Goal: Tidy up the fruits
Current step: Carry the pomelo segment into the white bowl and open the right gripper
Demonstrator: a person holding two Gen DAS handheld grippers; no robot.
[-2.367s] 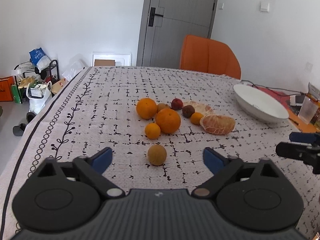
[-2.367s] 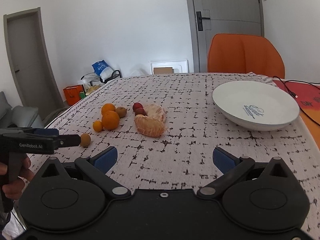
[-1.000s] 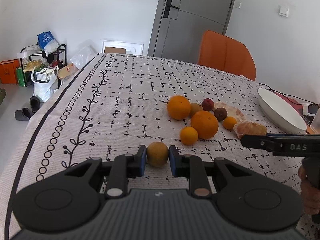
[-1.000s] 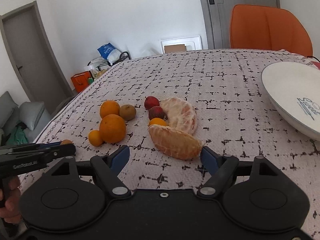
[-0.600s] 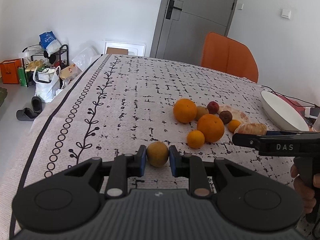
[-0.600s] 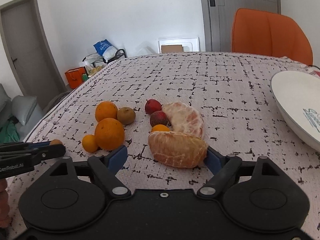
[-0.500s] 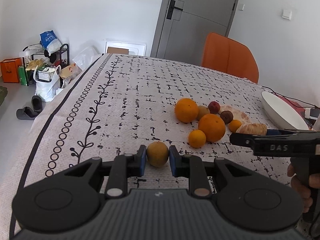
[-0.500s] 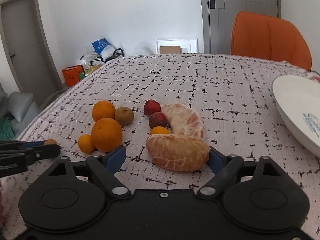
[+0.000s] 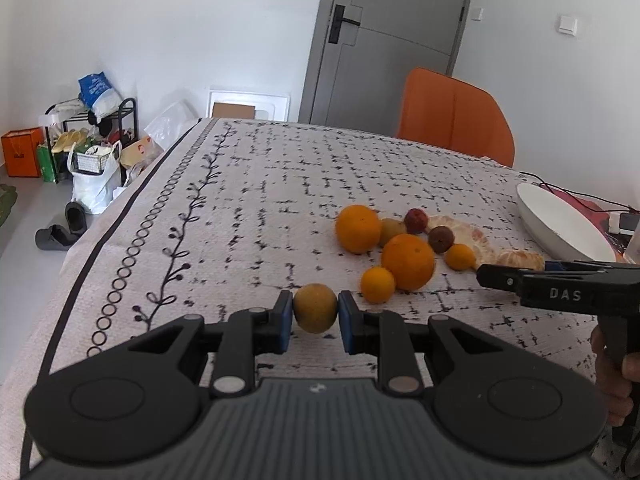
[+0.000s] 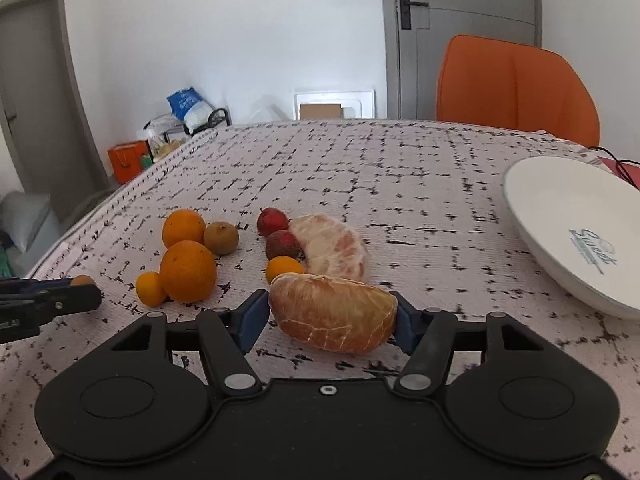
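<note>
My left gripper [image 9: 315, 314] is shut on a round brownish-yellow fruit [image 9: 315, 308], held just above the patterned tablecloth. My right gripper [image 10: 328, 316] has closed its blue pads against both ends of a peeled pomelo segment [image 10: 334, 312] lying on the cloth. Beyond it lie a second peeled segment [image 10: 332, 246], two large oranges [image 10: 187, 271], two small mandarins [image 10: 284, 268], a brown kiwi-like fruit [image 10: 221, 237] and two dark red fruits [image 10: 273, 221]. The white bowl [image 10: 576, 224] stands at the right, empty. The fruit cluster [image 9: 407, 261] also shows in the left wrist view.
An orange chair [image 10: 516, 88] stands behind the table's far edge. The table's left edge [image 9: 100, 240] drops to the floor with bags and a shoe rack. Cables and a red item [image 9: 588, 204] lie behind the bowl.
The left gripper closed on the round fruit and has lifted it slightly. The right gripper moved forward to the near pomelo segment and closed its pads onto it.
</note>
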